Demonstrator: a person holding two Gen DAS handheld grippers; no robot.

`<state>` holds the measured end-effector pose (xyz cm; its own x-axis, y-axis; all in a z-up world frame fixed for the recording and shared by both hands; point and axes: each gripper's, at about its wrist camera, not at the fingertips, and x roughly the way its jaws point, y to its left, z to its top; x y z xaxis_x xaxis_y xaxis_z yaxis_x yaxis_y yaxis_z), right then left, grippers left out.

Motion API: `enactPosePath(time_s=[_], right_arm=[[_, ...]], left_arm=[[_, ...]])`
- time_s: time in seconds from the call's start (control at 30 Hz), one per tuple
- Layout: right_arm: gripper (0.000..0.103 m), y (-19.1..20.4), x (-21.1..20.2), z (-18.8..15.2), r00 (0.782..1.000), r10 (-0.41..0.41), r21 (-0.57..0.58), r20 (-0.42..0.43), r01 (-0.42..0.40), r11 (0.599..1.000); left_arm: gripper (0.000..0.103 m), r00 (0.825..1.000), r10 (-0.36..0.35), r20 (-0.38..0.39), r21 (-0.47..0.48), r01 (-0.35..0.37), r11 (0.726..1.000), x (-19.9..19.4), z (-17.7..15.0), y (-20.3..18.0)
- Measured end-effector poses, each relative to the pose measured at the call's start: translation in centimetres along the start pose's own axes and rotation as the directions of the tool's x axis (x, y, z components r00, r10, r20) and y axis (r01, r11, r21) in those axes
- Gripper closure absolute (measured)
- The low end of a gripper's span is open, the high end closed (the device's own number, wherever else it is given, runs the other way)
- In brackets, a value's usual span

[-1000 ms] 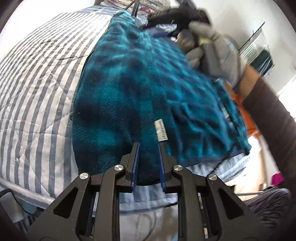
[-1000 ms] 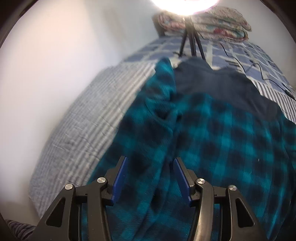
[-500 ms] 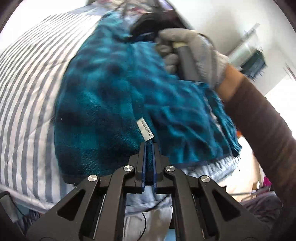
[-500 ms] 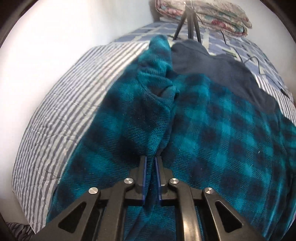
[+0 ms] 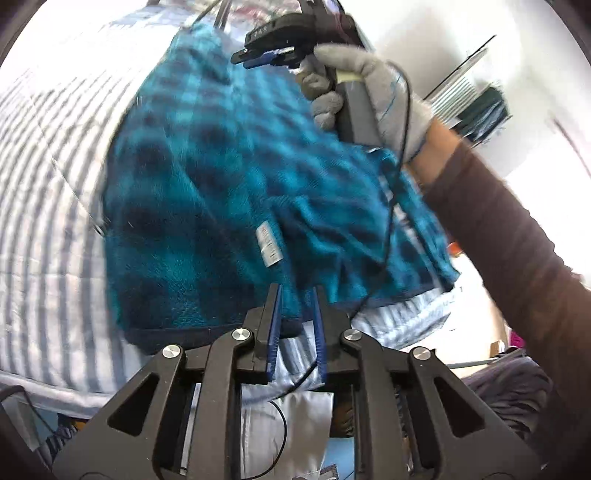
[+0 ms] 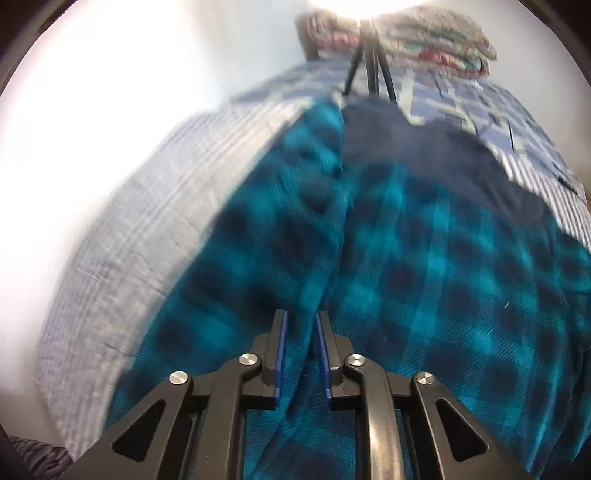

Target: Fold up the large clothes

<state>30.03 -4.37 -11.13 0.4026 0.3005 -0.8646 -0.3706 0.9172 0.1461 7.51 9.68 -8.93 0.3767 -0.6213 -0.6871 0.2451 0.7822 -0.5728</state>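
A teal and navy plaid fleece garment (image 5: 192, 177) lies spread on a striped bed (image 5: 44, 206). My left gripper (image 5: 295, 291) pinches its near hem, just below a white label (image 5: 269, 245). Its jaws are opening slightly with the fleece still pressed between the pads. My right gripper (image 6: 300, 314) holds a raised ridge of the same garment (image 6: 424, 258); its jaws too are opening a little, fabric filling the gap. In the left wrist view the right gripper (image 5: 240, 55) sits over the far end, held by a grey-gloved hand (image 5: 369, 85).
A black tripod (image 6: 369, 70) stands on the bed beyond the garment, with a folded floral blanket (image 6: 406, 33) behind it. A white wall runs along the left. A dark sleeve (image 5: 498, 240) and a thin cable (image 5: 388, 229) cross the right side. Dark cloth (image 5: 517, 380) lies beside the bed.
Both grippers closed onto the fleece, then eased slightly. The left one rose with the hem, lifting a fold by the label. The right hand's jaws went from wide apart to a narrow pinch.
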Motion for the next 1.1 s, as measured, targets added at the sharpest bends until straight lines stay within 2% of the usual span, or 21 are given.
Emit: enactPosePath(time_s=[0.03, 0.1, 0.17, 0.2, 0.27, 0.33, 0.47, 0.57, 0.7, 0.73, 0.77, 0.8, 0.9, 0.97, 1.1], right_arm=[[0.085, 0.3, -1.0, 0.5, 0.999, 0.019, -0.012, 0.031, -0.018, 1.0], [0.085, 0.8, -2.2, 1.6, 0.996, 0.05, -0.038, 0.08, -0.047, 0.998], [0.085, 1.8, -2.6, 3.2, 0.991, 0.069, -0.064, 0.111, -0.062, 0.996], [0.085, 2.2, -2.4, 3.8, 0.99, 0.076, -0.078, 0.121, -0.067, 0.995], [0.085, 3.0, -1.3, 5.0, 0.988, 0.085, -0.109, 0.132, -0.071, 0.992], [0.085, 3.5, 0.0, 5.9, 0.985, 0.096, -0.123, 0.143, -0.078, 0.989], [0.085, 3.3, 4.0, 8.0, 0.983, 0.1, -0.101, 0.154, -0.085, 0.991], [0.085, 2.6, 6.9, 9.2, 0.989, 0.065, -0.085, 0.132, -0.054, 0.995], [0.085, -0.3, 11.0, 9.9, 0.997, -0.031, 0.023, 0.07, 0.029, 0.999], [0.084, -1.1, 11.6, 9.7, 0.998, -0.033, 0.051, 0.056, 0.03, 0.998], [0.084, -2.0, 12.4, 9.2, 0.999, -0.001, 0.085, 0.049, -0.004, 0.996], [0.084, -2.5, 12.3, 8.9, 0.997, 0.026, 0.106, 0.072, -0.033, 0.994], [0.083, -2.5, 10.9, 9.0, 0.997, 0.027, 0.121, 0.076, -0.037, 0.992], [0.078, -2.3, 8.8, 8.7, 0.996, 0.029, 0.135, 0.09, -0.041, 0.99], [0.078, -1.6, 2.5, 7.5, 0.985, 0.08, 0.126, 0.154, -0.099, 0.987]], left_arm=[[0.089, 1.0, 0.002, 0.029, 0.012, -0.003, 1.0, -0.9, 0.2, -0.2], [0.088, 0.993, 0.067, 0.101, 0.017, -0.069, 0.997, -2.2, 0.9, 0.2], [0.088, 0.984, 0.114, 0.136, -0.031, -0.11, 0.993, -2.6, 1.4, 1.6], [0.088, 0.983, 0.118, 0.141, -0.078, -0.108, 0.991, -2.7, 1.7, 2.6], [0.088, 0.984, 0.121, 0.133, -0.13, -0.104, 0.986, -2.2, 1.8, 3.9], [0.088, 0.981, 0.152, 0.118, -0.152, -0.133, 0.979, -1.4, 1.6, 4.9], [0.088, 0.986, 0.151, 0.068, -0.148, -0.14, 0.979, 1.1, 0.9, 5.1], [0.088, 0.987, 0.157, 0.04, -0.132, -0.151, 0.98, 2.1, 0.6, 5.2], [0.088, 0.988, 0.156, 0.015, -0.13, -0.153, 0.98, 2.9, -0.1, 5.7], [0.088, 0.987, 0.159, 0.014, -0.121, -0.156, 0.98, 3.1, -0.2, 5.6], [0.088, 0.987, 0.162, 0.015, -0.112, -0.16, 0.981, 3.0, -0.3, 5.5], [0.088, 0.986, 0.165, 0.015, -0.108, -0.163, 0.981, 3.0, -0.3, 5.5], [0.088, 0.987, 0.162, 0.022, -0.103, -0.159, 0.982, 2.6, -0.3, 5.1], [0.088, 0.986, 0.162, 0.042, -0.085, -0.158, 0.984, 2.3, 0.3, 4.7], [0.088, 0.984, 0.148, 0.103, -0.068, -0.141, 0.988, 0.7, 0.8, 3.9]])
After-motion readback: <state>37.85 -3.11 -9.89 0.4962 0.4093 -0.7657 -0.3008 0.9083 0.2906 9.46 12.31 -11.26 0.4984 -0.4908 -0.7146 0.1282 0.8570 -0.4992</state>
